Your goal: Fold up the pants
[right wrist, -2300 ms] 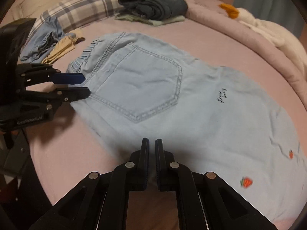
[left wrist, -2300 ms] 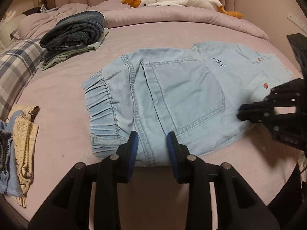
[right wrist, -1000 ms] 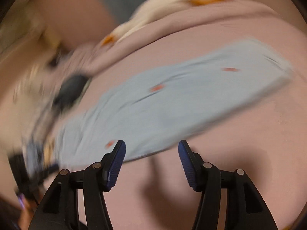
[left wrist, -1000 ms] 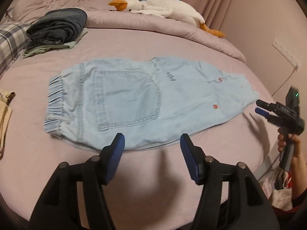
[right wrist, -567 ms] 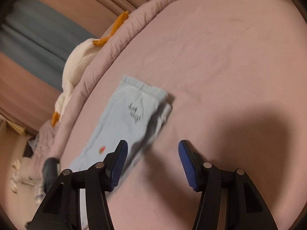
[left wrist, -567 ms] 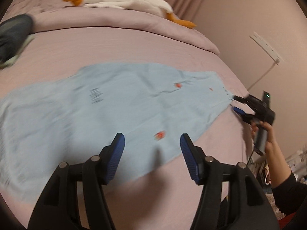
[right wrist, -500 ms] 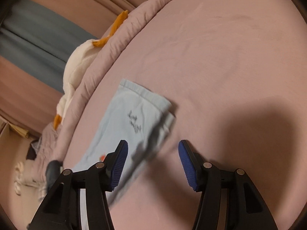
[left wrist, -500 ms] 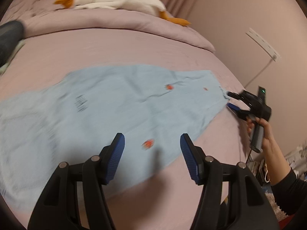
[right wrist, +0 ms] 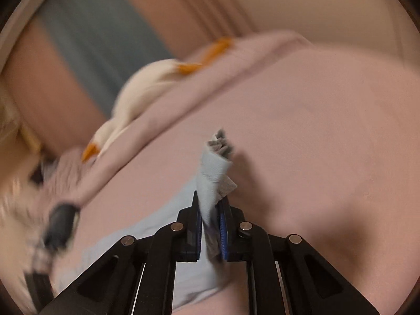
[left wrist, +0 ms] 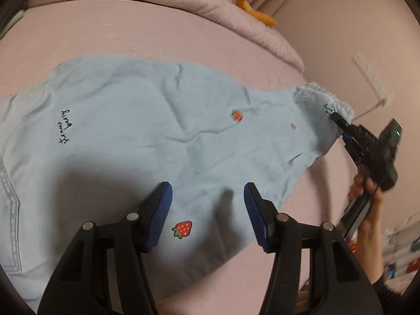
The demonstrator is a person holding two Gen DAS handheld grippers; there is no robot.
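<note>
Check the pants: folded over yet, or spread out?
Spread out: the pants lie lengthwise on the bed; only the hem is pinched and lifted.

Bedroom interior, dim warm lighting

Pink bed [left wrist: 162,39] lying against a beige wall [left wrist: 341,13]; rolled pink duvet [left wrist: 210,8] running along its far edge; teal curtain [right wrist: 99,34] hanging between pink drapes [right wrist: 204,8].

The pants [left wrist: 162,141] are light blue denim, spread flat across the pink bed [left wrist: 147,36], with only light creases. Small red strawberries and a line of black script mark the cloth, and a stitched back pocket shows at the left edge. The far hem is gathered and lifted off the bed, bunched and pinched upright.
</note>
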